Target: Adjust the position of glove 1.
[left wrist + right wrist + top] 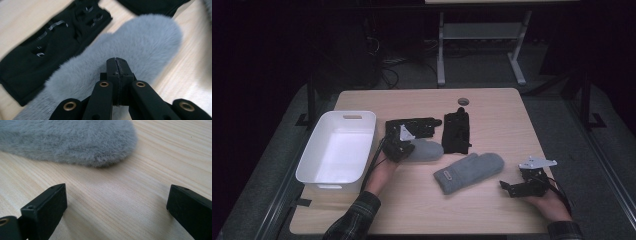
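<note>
Bin (337, 150) empty; four gloves lie right of it. Left hand-held gripper (404, 146) apparently pinching grey mitten (130, 47); right hand-held gripper (116, 207) wide, idle.

My left gripper (404, 145) sits left of the middle of the scene, its grey three-cornered plate on top, and my left hand (384, 167) reaches in from the near edge with a plaid sleeve behind it. Its jaws are pressed together, the two pads meeting face to face with no gap between them. My right gripper (508, 186) lies low at the near right, pointing left, held in my right hand (548, 201). Its jaws stand wide apart.
</note>
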`<action>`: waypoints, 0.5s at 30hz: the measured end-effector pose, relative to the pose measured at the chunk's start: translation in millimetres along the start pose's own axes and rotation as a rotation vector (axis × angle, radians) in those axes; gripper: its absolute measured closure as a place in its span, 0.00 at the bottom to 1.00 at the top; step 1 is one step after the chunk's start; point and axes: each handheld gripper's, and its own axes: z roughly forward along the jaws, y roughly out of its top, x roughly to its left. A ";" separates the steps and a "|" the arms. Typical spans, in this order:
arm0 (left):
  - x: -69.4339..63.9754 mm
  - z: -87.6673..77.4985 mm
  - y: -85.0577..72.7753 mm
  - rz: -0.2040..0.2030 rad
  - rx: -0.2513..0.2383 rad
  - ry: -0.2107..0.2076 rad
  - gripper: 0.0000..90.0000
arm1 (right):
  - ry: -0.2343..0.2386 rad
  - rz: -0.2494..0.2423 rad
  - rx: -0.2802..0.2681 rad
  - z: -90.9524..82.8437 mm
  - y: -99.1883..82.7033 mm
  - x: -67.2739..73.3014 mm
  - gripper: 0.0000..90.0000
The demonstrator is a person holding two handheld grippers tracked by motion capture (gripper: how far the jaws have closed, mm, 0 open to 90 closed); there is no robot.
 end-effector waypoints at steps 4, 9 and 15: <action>-2.9 9.2 -2.0 0.002 0.033 -0.013 0.99 | 0.000 0.000 0.000 0.0 0.0 -0.1 0.03; -7.8 11.3 1.4 -0.027 0.026 -0.039 0.99 | 0.000 -0.001 0.000 0.0 0.0 -0.2 0.03; -18.1 14.0 7.5 -0.052 0.010 -0.082 0.99 | 0.000 -0.002 0.000 -0.1 0.0 -0.2 0.03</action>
